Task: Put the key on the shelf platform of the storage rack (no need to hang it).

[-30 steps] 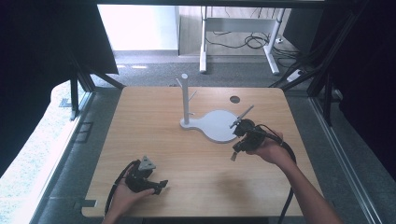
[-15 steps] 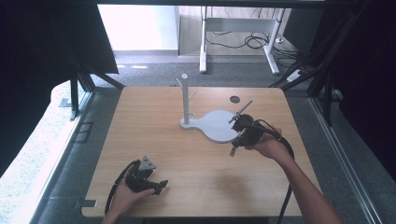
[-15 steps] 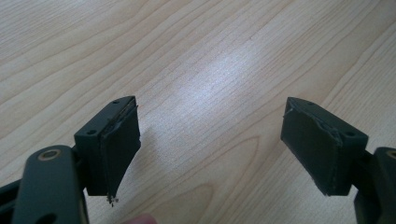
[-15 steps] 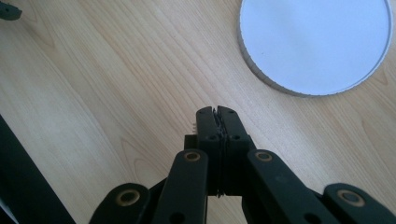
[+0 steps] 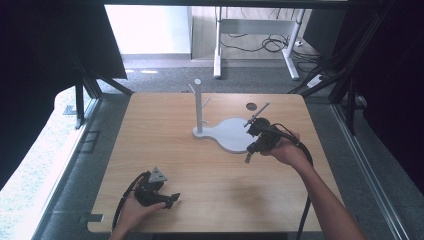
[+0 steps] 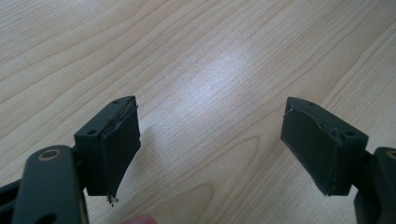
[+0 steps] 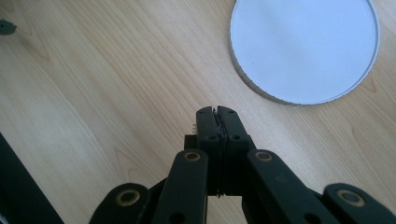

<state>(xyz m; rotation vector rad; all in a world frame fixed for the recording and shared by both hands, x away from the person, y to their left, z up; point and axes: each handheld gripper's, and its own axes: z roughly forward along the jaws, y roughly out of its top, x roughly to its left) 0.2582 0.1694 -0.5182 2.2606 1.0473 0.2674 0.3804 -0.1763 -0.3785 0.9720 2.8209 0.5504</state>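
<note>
Two tools work over one pale wood-grain bench (image 5: 210, 175). The left tool (image 5: 170, 199), near the front edge, has its flat black pads spread wide with bare wood between them. The right tool (image 5: 248, 156) has its jaws pressed together, empty, just beside the round white base (image 5: 231, 136) of one white stand with a slim upright post (image 5: 198, 102).

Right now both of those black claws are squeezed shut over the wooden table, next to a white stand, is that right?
Not quite. The right gripper is shut, but the left gripper is wide open, as the left gripper view shows. Both are over the wooden table, and the white stand is there.
</note>
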